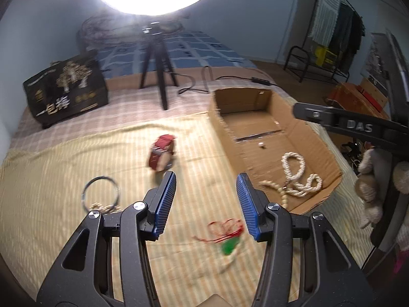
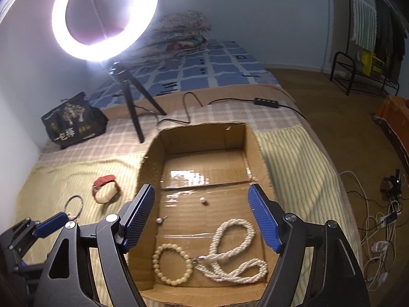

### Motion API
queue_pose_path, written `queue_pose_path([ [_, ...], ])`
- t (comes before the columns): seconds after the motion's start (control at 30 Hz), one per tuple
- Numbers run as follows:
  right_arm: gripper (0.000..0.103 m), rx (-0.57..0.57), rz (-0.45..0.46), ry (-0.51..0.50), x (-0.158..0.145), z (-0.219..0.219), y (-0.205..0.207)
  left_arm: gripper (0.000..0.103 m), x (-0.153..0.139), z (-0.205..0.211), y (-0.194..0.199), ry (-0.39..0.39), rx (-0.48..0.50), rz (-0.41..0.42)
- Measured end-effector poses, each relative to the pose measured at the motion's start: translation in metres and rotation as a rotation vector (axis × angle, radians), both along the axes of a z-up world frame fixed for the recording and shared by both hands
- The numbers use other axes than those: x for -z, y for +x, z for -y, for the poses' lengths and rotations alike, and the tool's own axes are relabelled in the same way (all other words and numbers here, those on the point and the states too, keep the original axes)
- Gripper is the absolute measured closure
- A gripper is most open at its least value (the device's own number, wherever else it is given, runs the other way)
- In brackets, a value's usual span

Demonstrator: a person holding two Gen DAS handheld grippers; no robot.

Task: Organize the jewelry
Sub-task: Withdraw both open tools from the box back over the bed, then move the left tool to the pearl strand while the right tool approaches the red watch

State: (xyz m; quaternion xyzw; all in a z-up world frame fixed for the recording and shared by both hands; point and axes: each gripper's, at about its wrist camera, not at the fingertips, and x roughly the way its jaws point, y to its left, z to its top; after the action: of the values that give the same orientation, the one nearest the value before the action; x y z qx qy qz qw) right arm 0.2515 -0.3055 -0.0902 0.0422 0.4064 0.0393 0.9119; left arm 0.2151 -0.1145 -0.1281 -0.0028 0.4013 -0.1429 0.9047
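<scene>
Jewelry sat split between a shallow open brown cardboard box and the yellow striped cloth left of it. Inside the box, toward its near end: a long twisted white pearl-bead necklace in loose loops, with a round cream bead bracelet touching its clasp on the left. Two small loose pearl earrings lay further in, one near the box's left wall, one near the middle of its floor.

Left of the box, on the cloth: a red-strapped wristwatch on a cream cushion, and beyond that a thin dark wire bangle. A red cord with a green pendant lay on the cloth near the box's near left corner, blurred.

Right gripper hung above the box's near half, blue-padded jaws spread wide, nothing between them, touching nothing. Left gripper hung over the cloth left of the box, jaws about half apart, empty; the red cord lay below it, not gripped.

Behind the box, a lit white ring light on a black tripod, and a black printed bag further left.
</scene>
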Motion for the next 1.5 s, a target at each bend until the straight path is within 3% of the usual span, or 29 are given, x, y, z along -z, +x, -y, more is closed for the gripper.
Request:
queue_pose_path([
  [0.37,0.028,-0.106,-0.007,0.084,-0.003,-0.041,-0.006,0.053,0.011,-0.084,-0.008,-0.020,-0.128,-0.052],
  [0.73,0.028,-0.217,-0.048,0.125,0.008,-0.090,0.000,0.053,0.042,-0.134,-0.017,-0.030,-0.185,-0.134],
  [1.1,0.028,-0.272,-0.131,0.150,0.031,-0.134,0.018,0.053,0.067,-0.135,-0.014,0.017,-0.159,-0.164],
  [1.5,0.028,-0.269,-0.184,0.132,0.054,-0.149,0.033,0.053,0.089,-0.132,0.009,0.015,-0.173,-0.202],
])
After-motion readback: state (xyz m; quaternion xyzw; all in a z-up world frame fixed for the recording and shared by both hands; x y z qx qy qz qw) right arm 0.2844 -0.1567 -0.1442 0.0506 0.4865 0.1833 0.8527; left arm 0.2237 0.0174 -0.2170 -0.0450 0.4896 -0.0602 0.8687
